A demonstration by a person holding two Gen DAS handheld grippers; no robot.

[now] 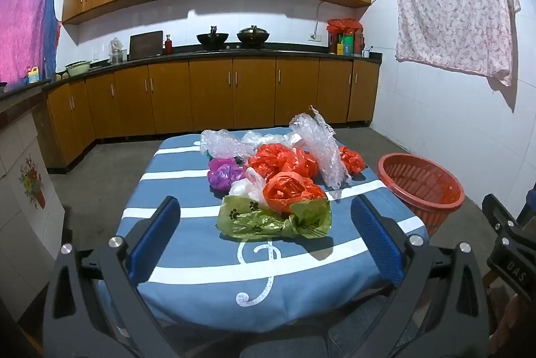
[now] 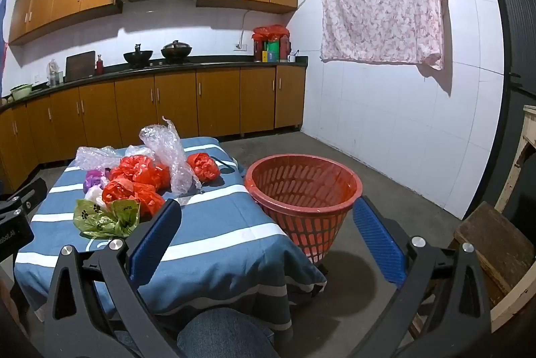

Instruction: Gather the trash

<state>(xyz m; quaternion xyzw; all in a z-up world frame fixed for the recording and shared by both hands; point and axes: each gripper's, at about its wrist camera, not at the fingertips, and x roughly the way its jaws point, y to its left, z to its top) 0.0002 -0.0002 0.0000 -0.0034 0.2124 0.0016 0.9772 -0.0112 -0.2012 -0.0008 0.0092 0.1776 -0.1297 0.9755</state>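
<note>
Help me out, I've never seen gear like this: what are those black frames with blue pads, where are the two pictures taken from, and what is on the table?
No robot here: a person holds a hand gripper in each hand, and a wide-angle camera on each looks forward along its two blue-padded fingers. One picture is from the left gripper, the other from the right gripper. Both stand wide open and hold nothing.

Ahead is a table under a blue-and-white striped cloth. On it lies a heap of crumpled plastic: a green bag with paw prints nearest, red bags, a purple bag, a white bag and clear bubble wrap. A red slotted basket stands on the floor to the table's right; nothing shows inside it. Behind is a kitchen counter.
</note>
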